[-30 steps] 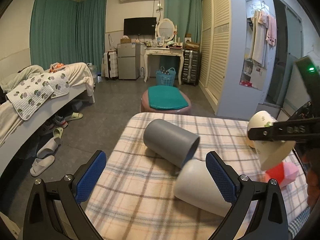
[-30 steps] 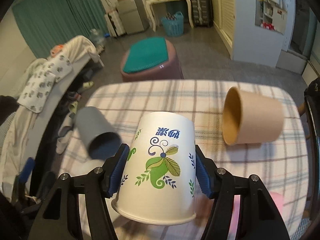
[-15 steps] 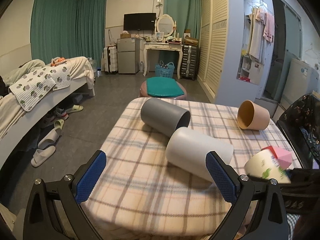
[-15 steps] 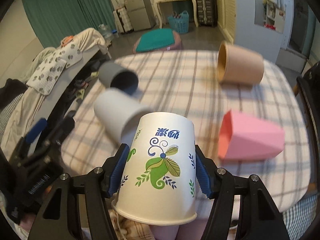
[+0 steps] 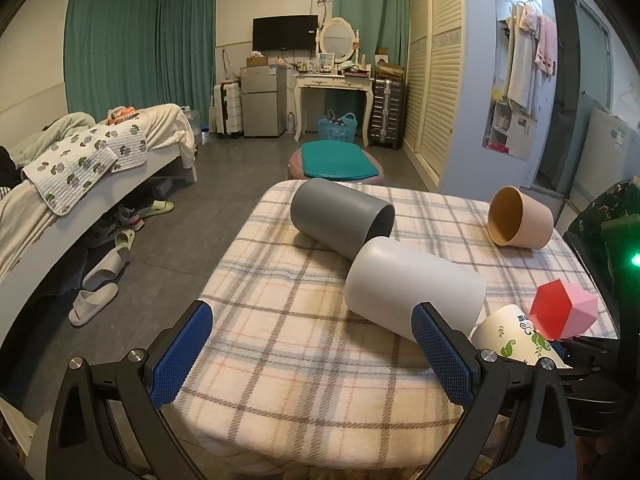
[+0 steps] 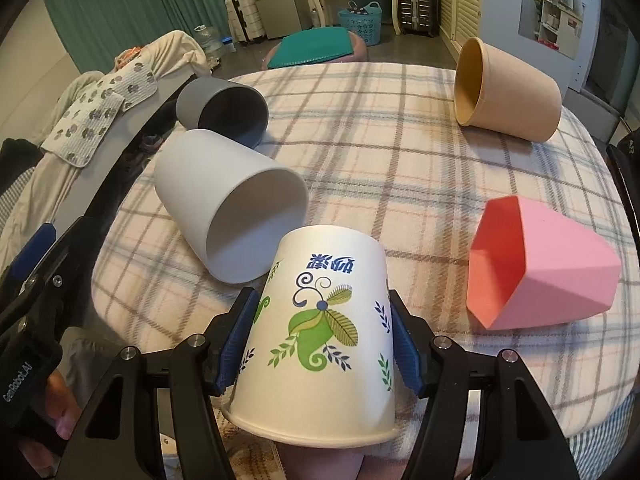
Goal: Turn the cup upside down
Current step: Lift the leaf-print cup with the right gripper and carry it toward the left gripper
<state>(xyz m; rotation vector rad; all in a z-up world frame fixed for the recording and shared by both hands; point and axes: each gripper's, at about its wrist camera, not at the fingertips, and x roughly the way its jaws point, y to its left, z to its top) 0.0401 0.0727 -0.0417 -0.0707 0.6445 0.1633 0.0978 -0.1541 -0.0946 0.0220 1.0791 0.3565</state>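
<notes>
Right wrist view: our right gripper [image 6: 320, 336] pinches the white leaf-printed paper cup [image 6: 320, 328] (already inverted); we'd lower it level, all 4 others avoided. Left gripper [image 5: 316, 356] spread, empty.

Paper cup [image 5: 516, 340] half hidden behind a blue finger and the pink cup [image 5: 564, 314]; tiny desk things too small to tell.

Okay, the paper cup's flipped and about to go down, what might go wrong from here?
1. The paper cup hangs rim-down over the near table edge; released there, it may tip off.
2. The white cup lies right beside it, so setting down could bump it and roll it into the grey cup.
3. The right hand-held gripper pinches thin paper walls; more squeeze could dent them.
</notes>
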